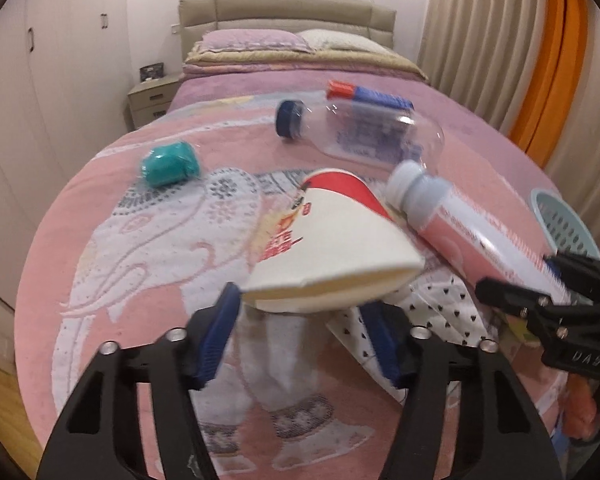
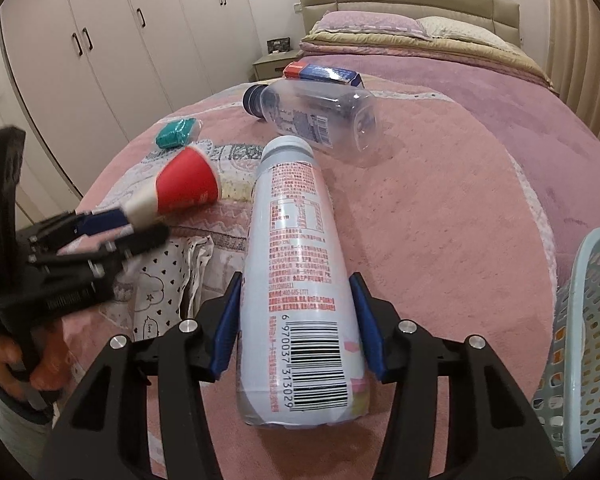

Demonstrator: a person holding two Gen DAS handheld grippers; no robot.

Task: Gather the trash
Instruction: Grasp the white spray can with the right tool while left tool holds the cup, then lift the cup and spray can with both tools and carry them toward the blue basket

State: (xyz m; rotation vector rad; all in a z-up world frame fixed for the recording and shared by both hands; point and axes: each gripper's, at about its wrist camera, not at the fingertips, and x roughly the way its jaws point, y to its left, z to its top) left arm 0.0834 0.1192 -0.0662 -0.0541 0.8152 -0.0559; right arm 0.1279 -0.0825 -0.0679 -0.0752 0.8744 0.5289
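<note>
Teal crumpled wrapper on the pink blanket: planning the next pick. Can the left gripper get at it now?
Probably not yet: the left gripper grips the squashed red-and-white paper cup. Otherwise nothing lies between it and the wrapper.

**What the pictures hide or blur**

The light blue basket is cut off by the right edge in both views. The paper cup is smeared with blur, and its print cannot be read. It hides one blue pad of the left gripper. The clear bottle covers part of the red-and-blue box. The heart-print wrapper lies partly under that gripper.
</note>
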